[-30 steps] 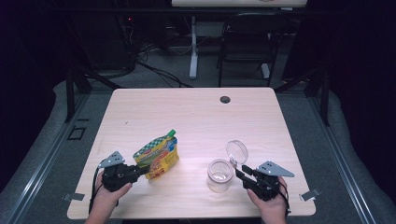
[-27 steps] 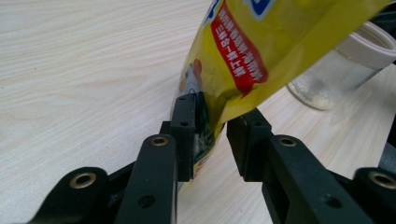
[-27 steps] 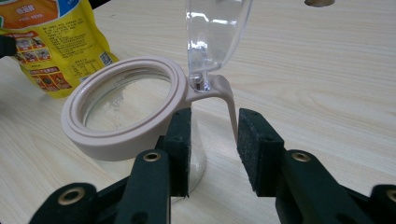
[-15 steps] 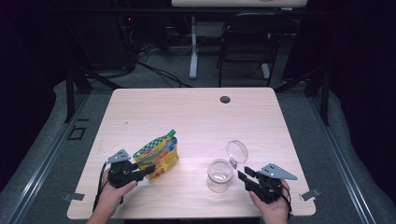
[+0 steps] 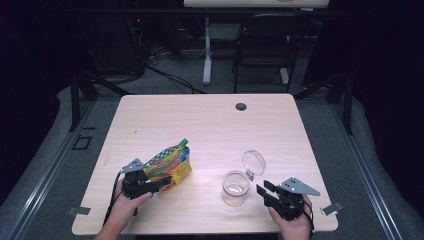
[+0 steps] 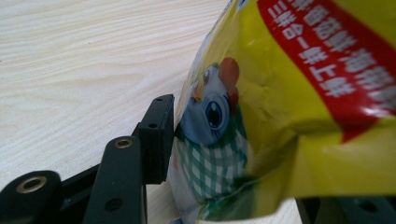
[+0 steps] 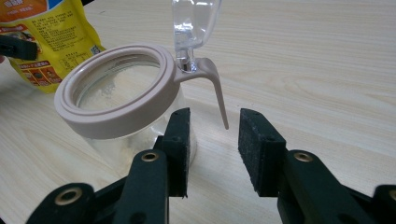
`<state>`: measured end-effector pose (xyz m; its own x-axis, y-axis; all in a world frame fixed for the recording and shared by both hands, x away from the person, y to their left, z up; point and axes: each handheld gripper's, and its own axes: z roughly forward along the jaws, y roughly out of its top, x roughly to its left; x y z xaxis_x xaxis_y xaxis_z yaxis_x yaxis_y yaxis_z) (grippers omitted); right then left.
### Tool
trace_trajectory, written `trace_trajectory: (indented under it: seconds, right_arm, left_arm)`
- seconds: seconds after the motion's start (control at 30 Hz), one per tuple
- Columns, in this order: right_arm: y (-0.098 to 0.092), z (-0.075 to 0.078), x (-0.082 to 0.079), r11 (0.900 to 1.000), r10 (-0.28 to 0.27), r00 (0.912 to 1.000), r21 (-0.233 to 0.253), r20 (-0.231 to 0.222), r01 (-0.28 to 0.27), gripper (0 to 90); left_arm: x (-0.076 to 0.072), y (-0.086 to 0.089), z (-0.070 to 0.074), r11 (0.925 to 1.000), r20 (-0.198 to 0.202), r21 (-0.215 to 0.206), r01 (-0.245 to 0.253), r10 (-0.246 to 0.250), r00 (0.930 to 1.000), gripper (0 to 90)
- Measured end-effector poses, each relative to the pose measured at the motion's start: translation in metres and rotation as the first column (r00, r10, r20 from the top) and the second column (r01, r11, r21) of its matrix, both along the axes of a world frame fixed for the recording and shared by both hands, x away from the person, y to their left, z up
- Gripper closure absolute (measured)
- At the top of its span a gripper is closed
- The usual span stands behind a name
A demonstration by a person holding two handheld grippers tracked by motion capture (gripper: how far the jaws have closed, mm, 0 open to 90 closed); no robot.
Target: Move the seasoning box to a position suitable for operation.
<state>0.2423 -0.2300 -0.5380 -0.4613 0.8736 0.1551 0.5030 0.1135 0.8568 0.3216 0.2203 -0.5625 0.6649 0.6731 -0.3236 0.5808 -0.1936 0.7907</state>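
Note:
A yellow snack pouch point(image 5: 170, 164) with a green cap stands tilted at the table's front left. My left gripper point(image 5: 159, 184) is shut on its lower edge. In the left gripper view one black pad point(image 6: 156, 135) presses the printed pouch point(image 6: 280, 93), and the other jaw is hidden behind it. A clear glass jar point(image 5: 235, 187) with a beige rim stands at front centre, its clear flip lid point(image 5: 253, 162) raised. My right gripper point(image 5: 263, 192) is open just to the jar's right. In its own view the right gripper point(image 7: 215, 144) flanks the beige lid lever point(image 7: 217, 95) of the jar point(image 7: 116, 93) without touching it.
The pale wood table point(image 5: 210, 125) has a round cable hole point(image 5: 241, 106) near its far edge. A dark chair point(image 5: 262, 45) and a white desk leg point(image 5: 206, 50) stand beyond the table. The pouch point(image 7: 51, 37) shows past the jar in the right gripper view.
My left hand has shifted slightly right with the pouch still gripped. The right gripper has drawn back a little from the jar. The jar has not moved.

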Motion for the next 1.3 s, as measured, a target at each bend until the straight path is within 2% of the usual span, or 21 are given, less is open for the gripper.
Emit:
trace_trajectory:
  seconds: [0.3,0.6,0.8,0.93,1.13,1.3]
  right_arm:
    - [-0.001,-0.001,-0.001,1.0,-0.007,1.0,-0.001,-0.004,0.007,63.8]
    - [-0.002,-0.001,-0.001,1.0,-0.007,1.0,-0.001,-0.005,0.007,63.4]
    - [-0.002,-0.001,-0.001,1.0,-0.006,1.0,-0.001,-0.003,0.006,63.1]
    - [-0.002,-0.001,-0.001,1.0,-0.006,1.0,0.002,-0.004,0.006,63.0]
    - [-0.001,-0.001,-0.001,1.0,-0.006,1.0,0.001,-0.004,0.006,62.9]
    - [-0.001,-0.001,-0.001,1.0,-0.004,1.0,0.001,-0.006,0.004,62.8]
  left_arm:
    - [0.005,-0.005,-0.007,0.9997,-0.003,0.02,0.015,-0.015,0.9999,46.5]
    - [0.007,-0.007,-0.014,0.9999,0.009,-0.004,0.013,-0.013,0.9999,42.9]
    - [0.008,-0.007,-0.018,0.9998,0.013,0.008,0.021,-0.021,0.9997,39.3]
    - [0.008,-0.008,-0.02,0.9998,0.018,-0.007,0.016,-0.016,0.9997,37.6]
    - [0.008,-0.008,-0.024,0.9997,0.008,-0.022,0.014,-0.014,0.9999,37.1]
    - [0.009,-0.008,-0.025,0.9996,-0.006,-0.019,0.019,-0.019,0.9998,35.7]
